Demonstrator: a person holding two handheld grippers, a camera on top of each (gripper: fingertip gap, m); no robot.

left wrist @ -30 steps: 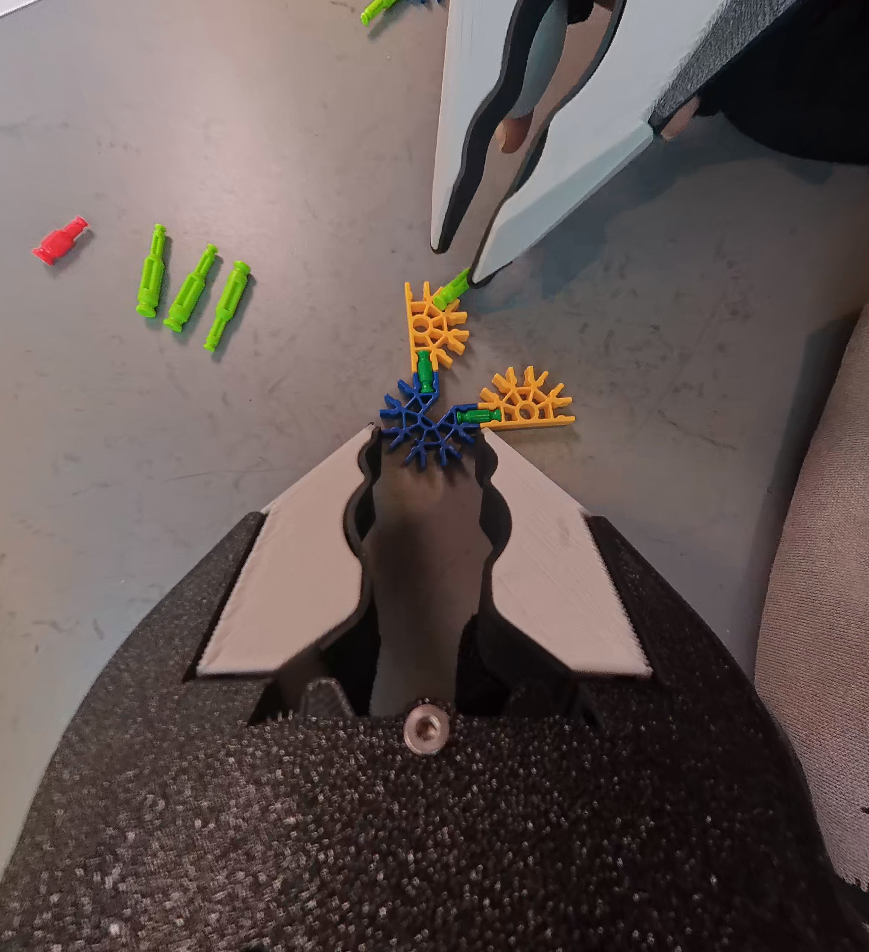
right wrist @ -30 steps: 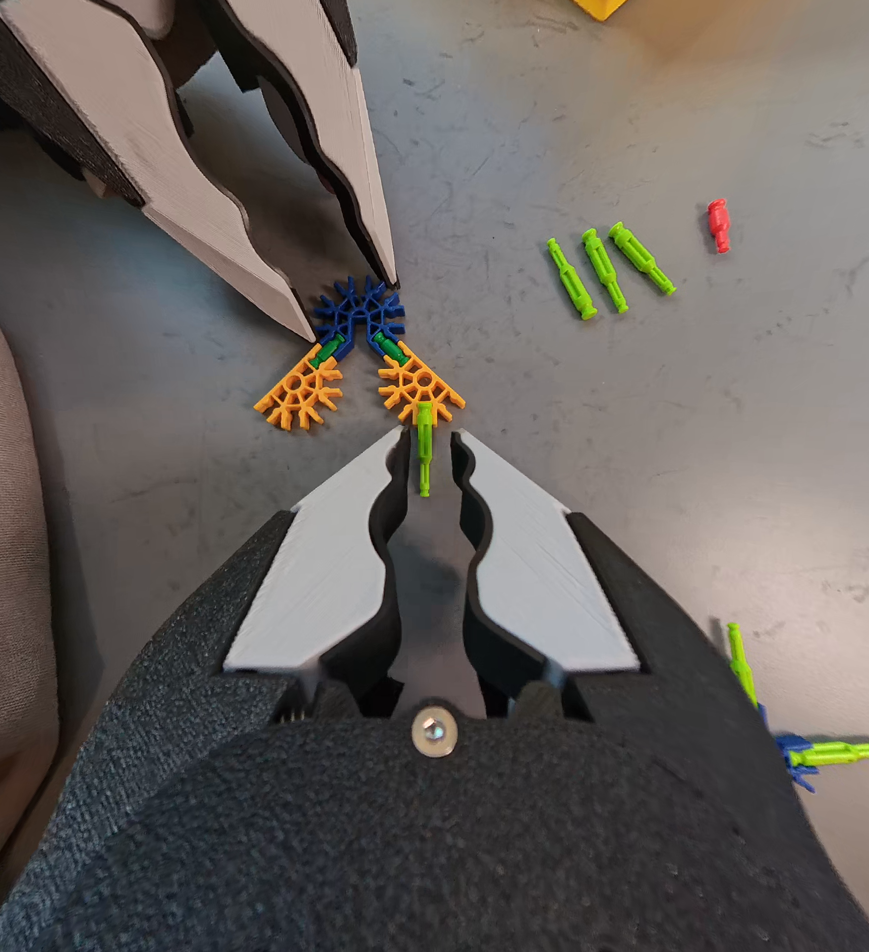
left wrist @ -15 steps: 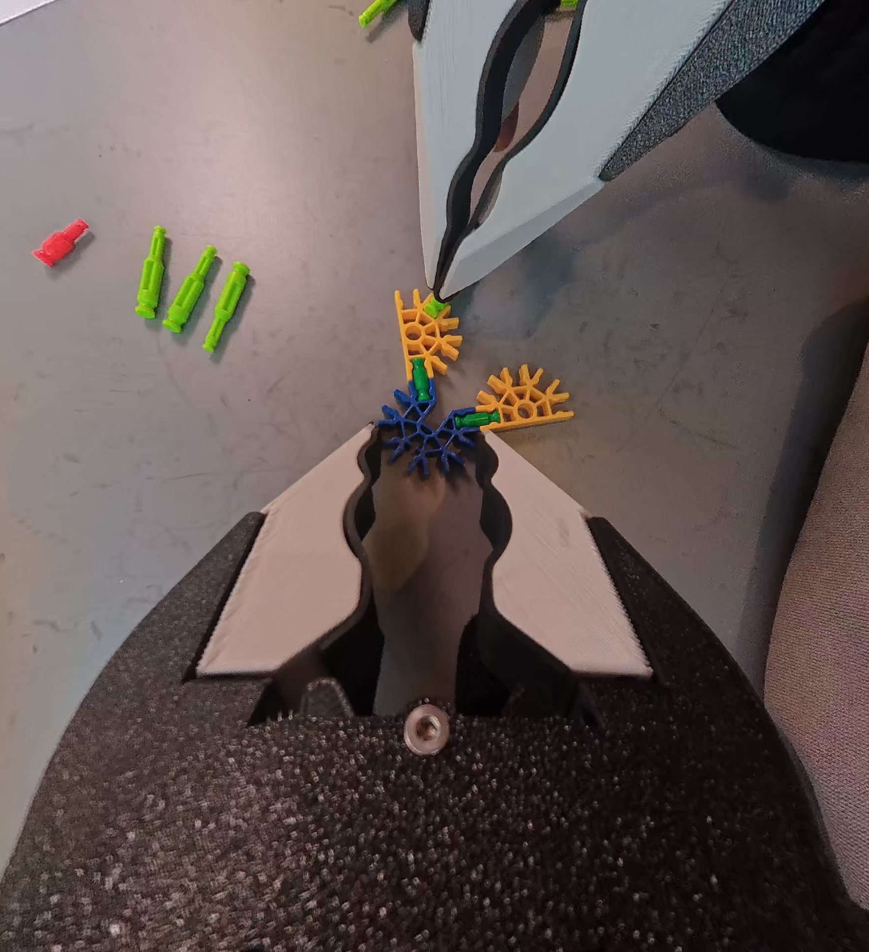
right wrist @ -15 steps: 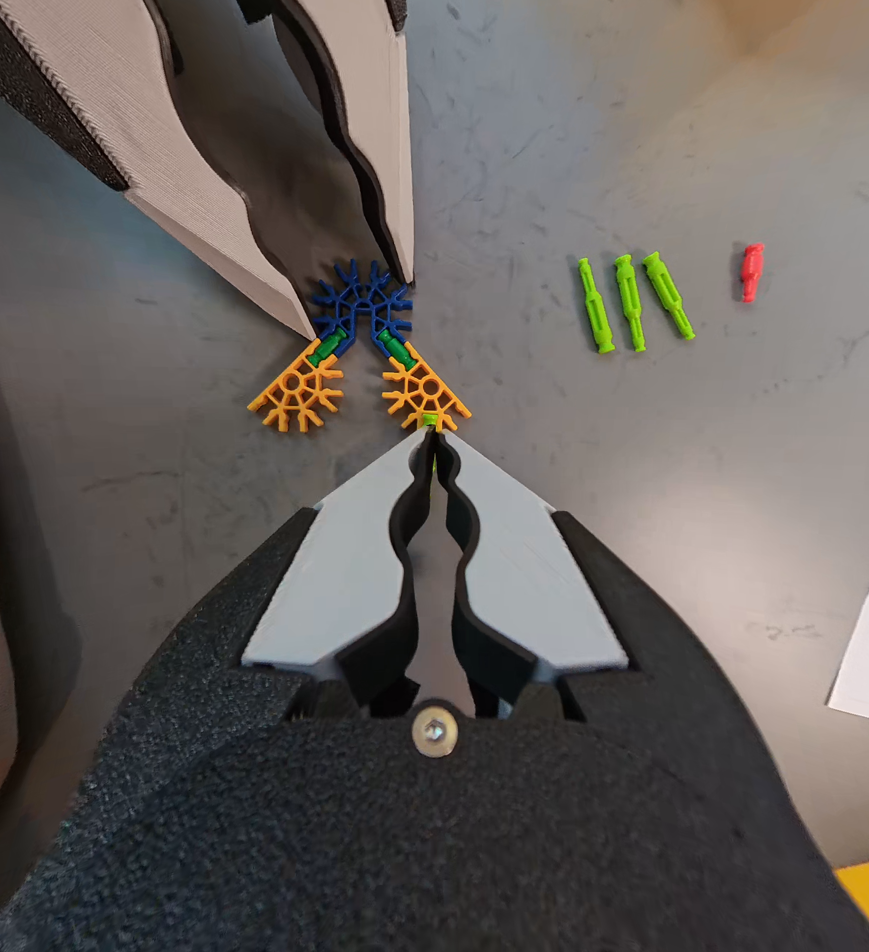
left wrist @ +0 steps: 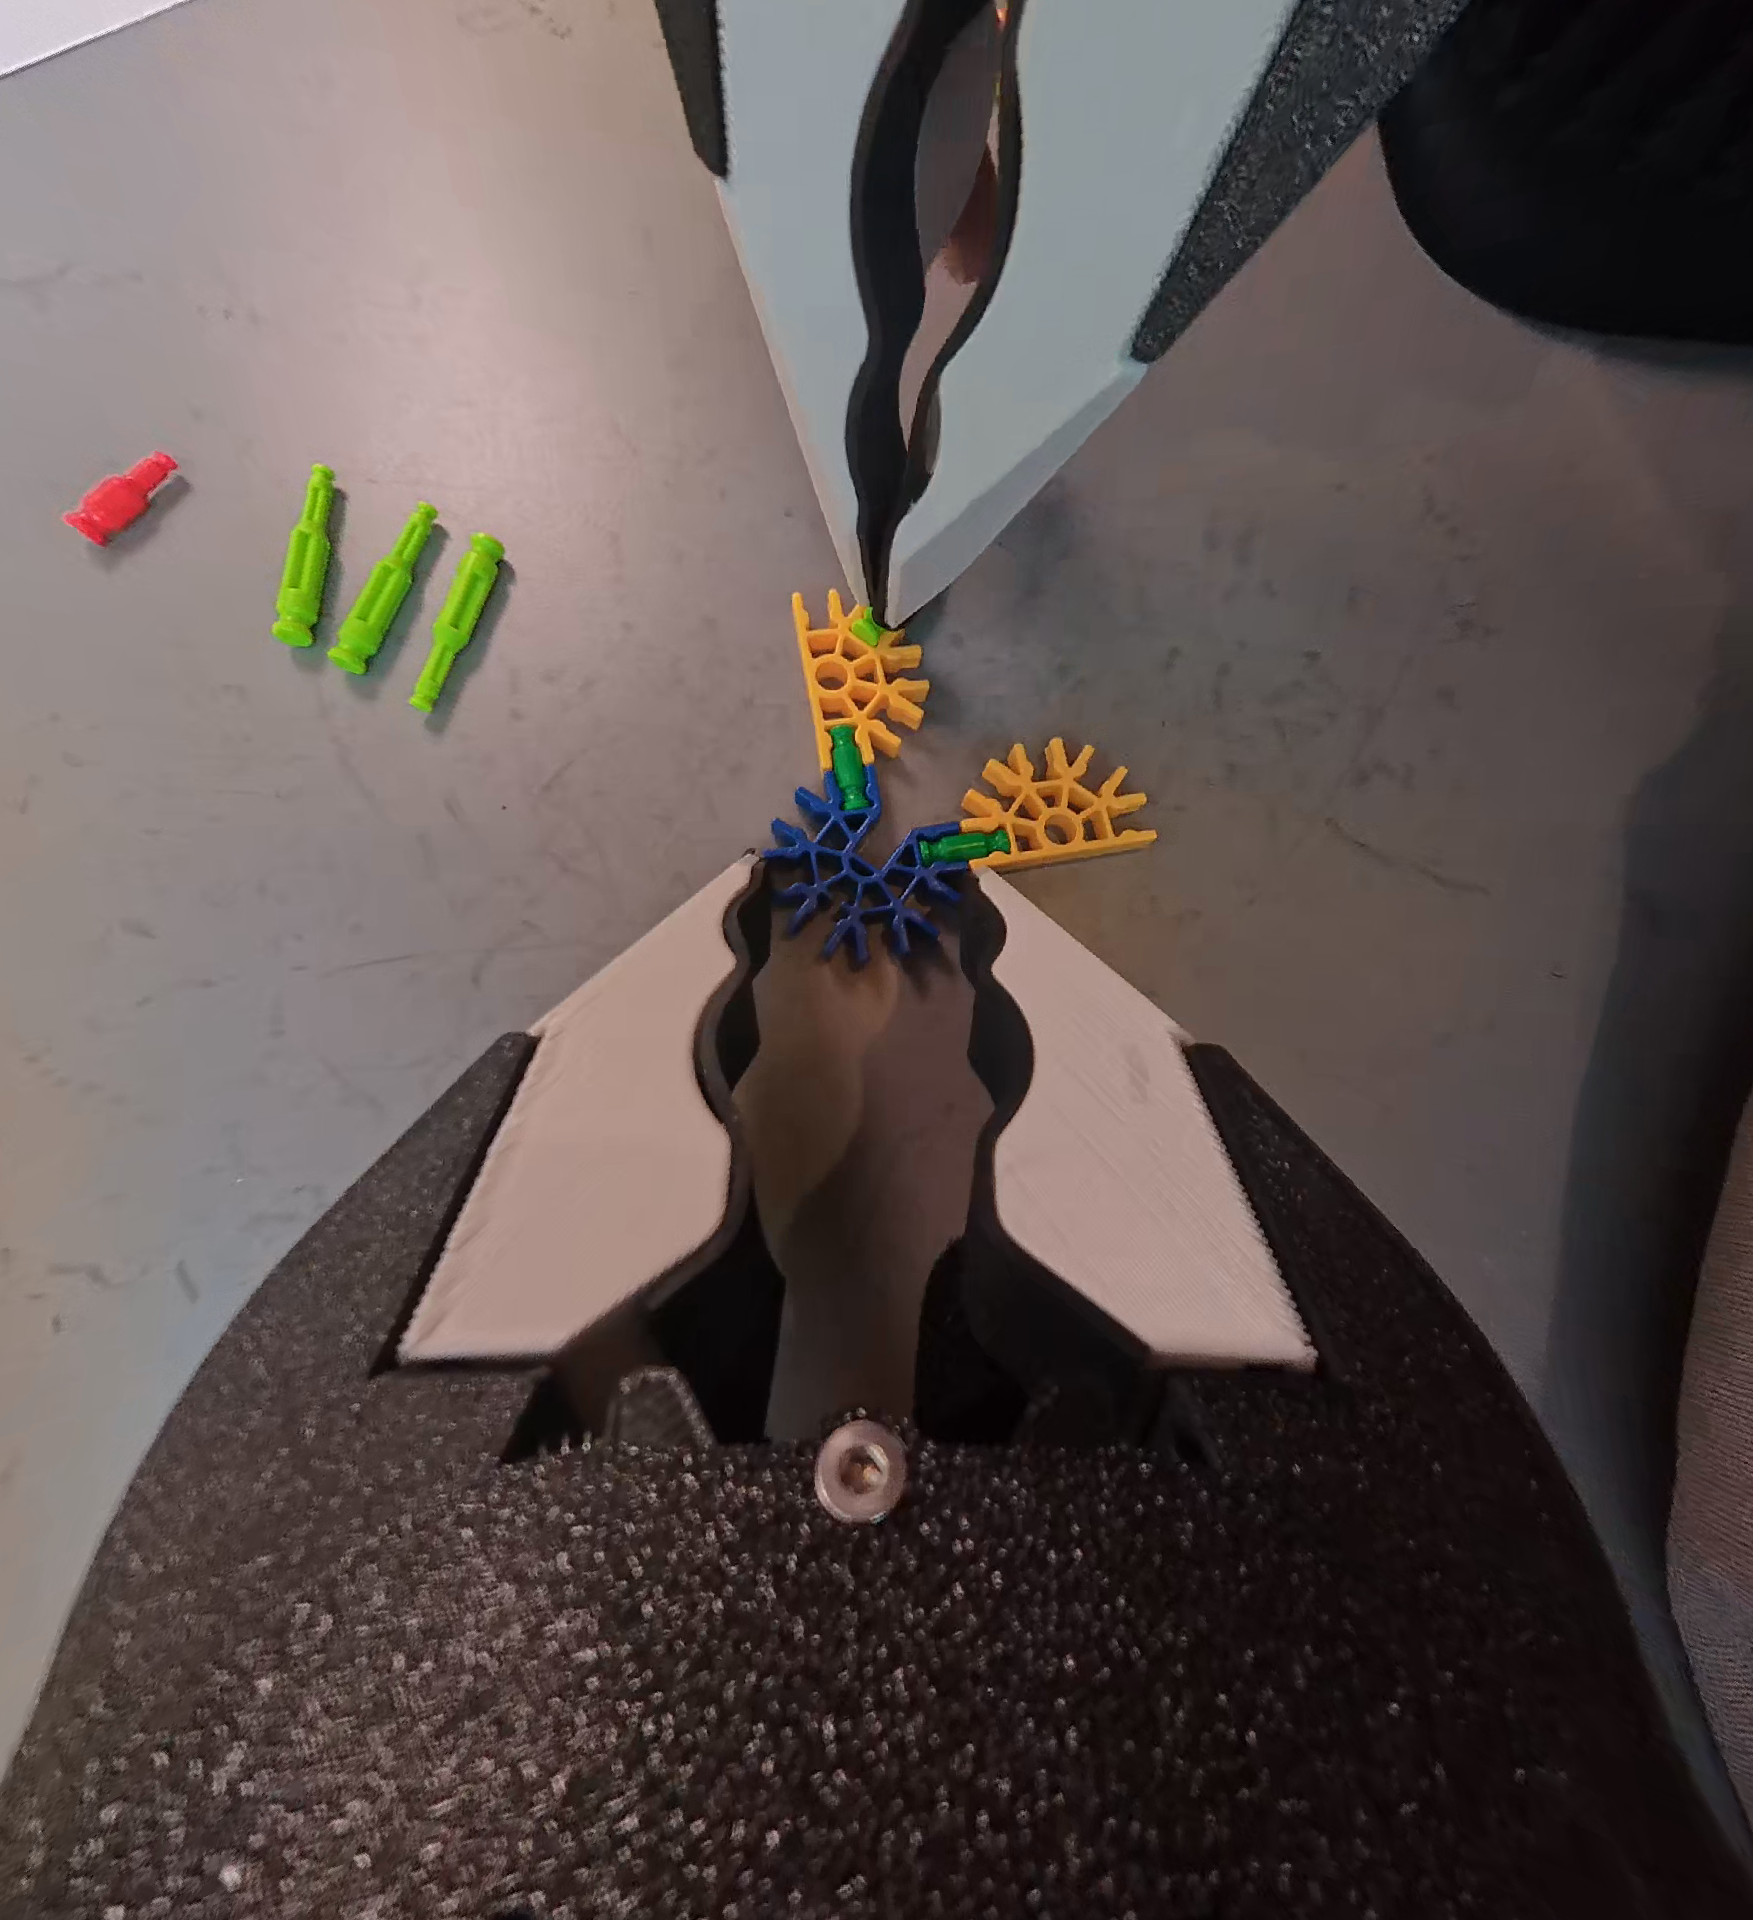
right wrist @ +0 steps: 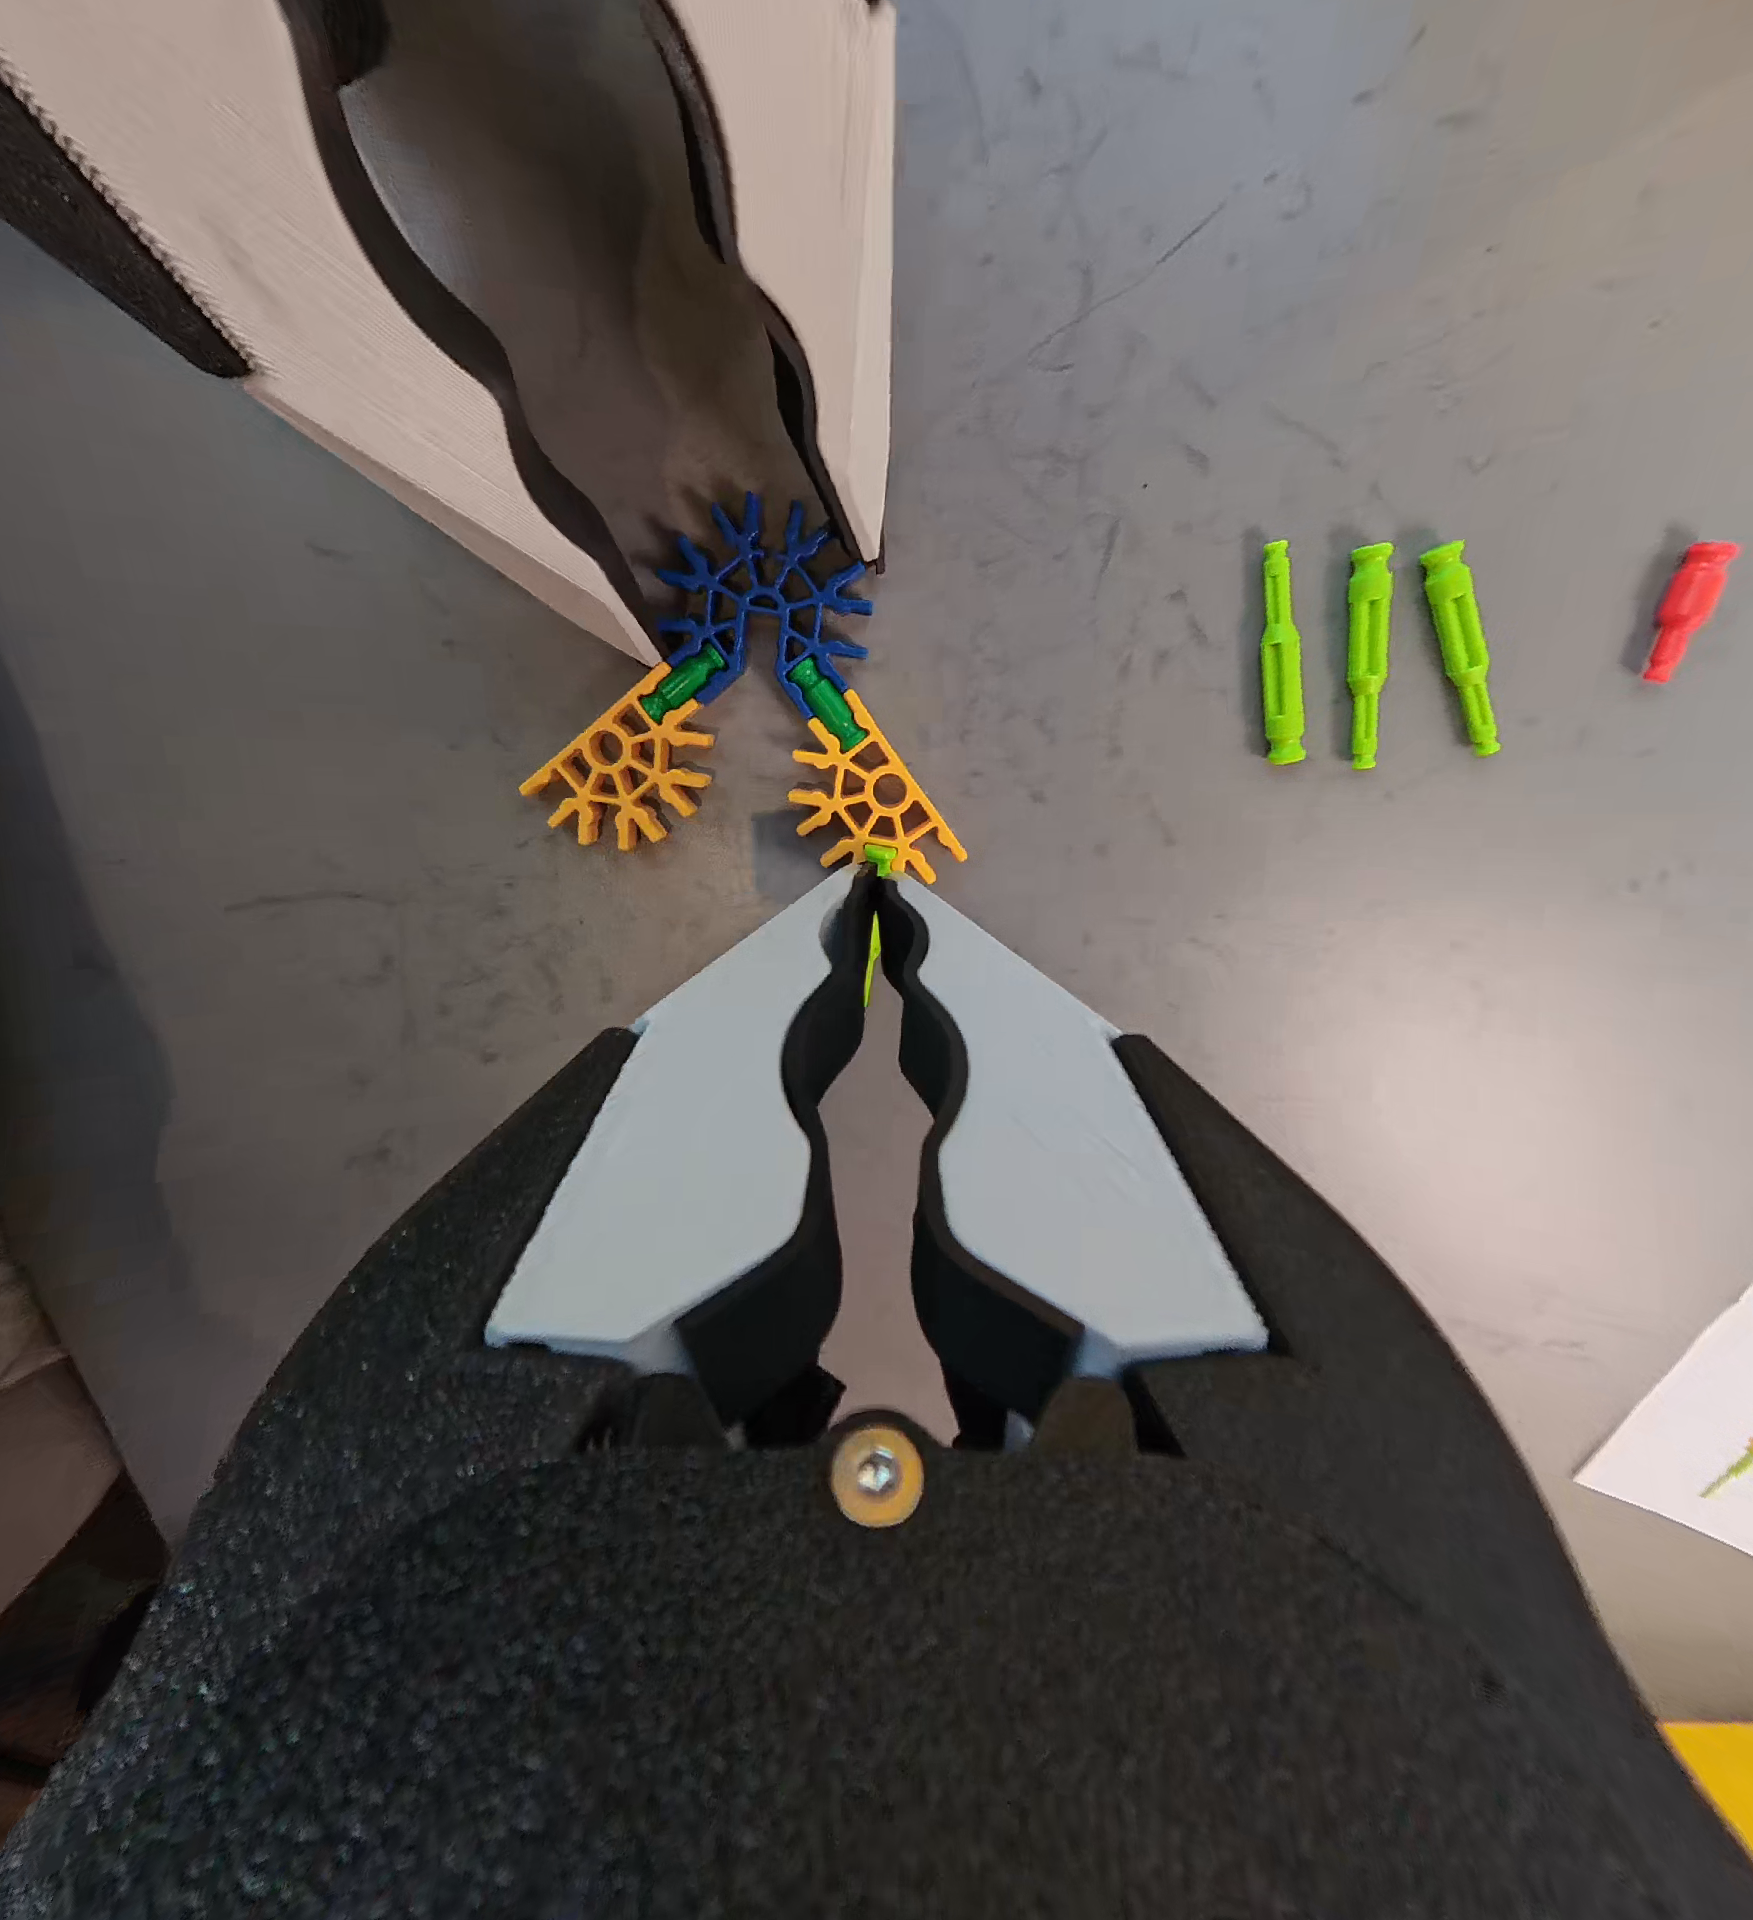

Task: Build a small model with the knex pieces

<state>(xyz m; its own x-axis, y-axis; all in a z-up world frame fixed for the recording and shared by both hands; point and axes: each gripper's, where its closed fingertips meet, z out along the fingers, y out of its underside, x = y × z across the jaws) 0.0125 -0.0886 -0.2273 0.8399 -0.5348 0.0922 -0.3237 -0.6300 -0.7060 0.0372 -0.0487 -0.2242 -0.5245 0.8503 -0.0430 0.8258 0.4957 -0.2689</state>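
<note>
Lime-green rod (left wrist: 864,628) shows in the left wrist view only as a stub at twelve o'clock, seated in the upper orange connector (left wrist: 854,673), with the right gripper (left wrist: 887,603) pinched shut on it, while the left gripper (left wrist: 864,878) stands open, its tips bracketing the blue connector (left wrist: 856,873). Right wrist view alone shows the rod's shaft (right wrist: 873,940) running between the closed fingers, plus a printed sheet (right wrist: 1745,1423) at four o'clock; a straight push along the rod's axis, blue hub braced, looks best.

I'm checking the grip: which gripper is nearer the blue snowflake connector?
Left. The left gripper is open, straddling the blue snowflake connector; the right gripper sits beyond an orange connector.
</note>
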